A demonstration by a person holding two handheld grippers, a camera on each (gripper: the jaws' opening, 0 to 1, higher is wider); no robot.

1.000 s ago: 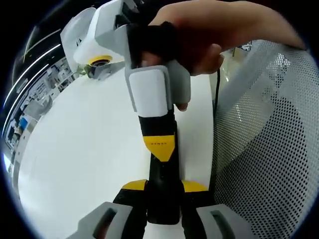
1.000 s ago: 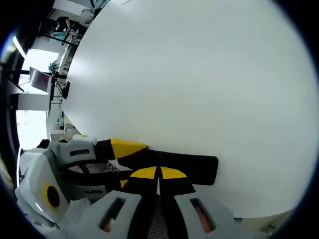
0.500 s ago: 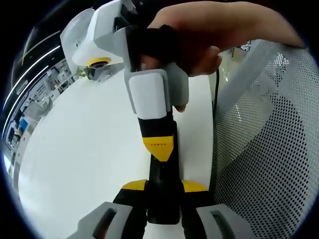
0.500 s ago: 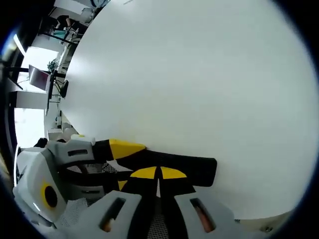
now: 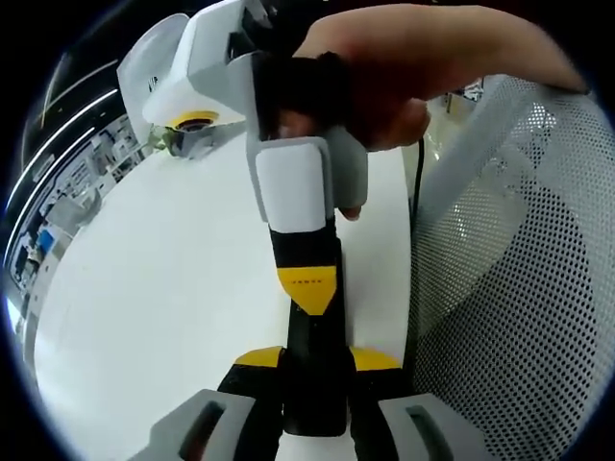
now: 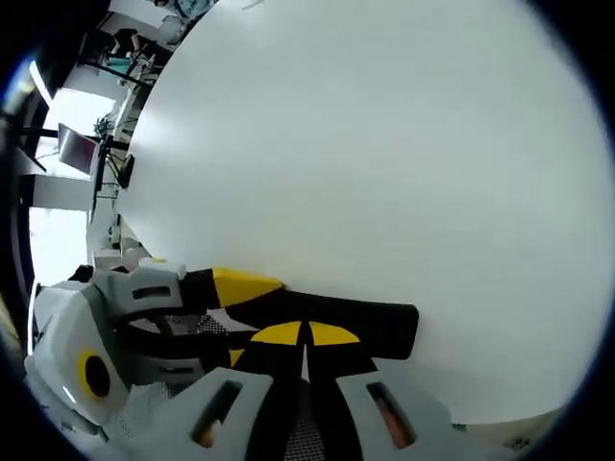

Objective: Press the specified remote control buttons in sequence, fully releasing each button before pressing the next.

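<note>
A black remote control (image 5: 312,379) is held over the white table (image 5: 154,288), and my left gripper (image 5: 315,359) is shut on its near end with a yellow-tipped jaw on each side. My right gripper (image 5: 307,285), held by a hand (image 5: 404,67), comes down from the top with its jaws together and its yellow tip on the remote's upper face. In the right gripper view the remote (image 6: 380,322) lies crosswise just beyond the shut right gripper (image 6: 306,334), and the left gripper (image 6: 235,286) grips it from the left. The buttons are hidden.
A white perforated mesh surface (image 5: 519,288) curves along the right of the table, with a black cable (image 5: 418,192) running beside it. Shelves and room clutter (image 5: 67,192) lie beyond the table's far edge. The bare tabletop (image 6: 384,154) spreads wide ahead of the right gripper.
The right gripper and the hand holding it have drifted very slightly right. Its tip stays on the remote, and the left gripper's hold is unchanged.
</note>
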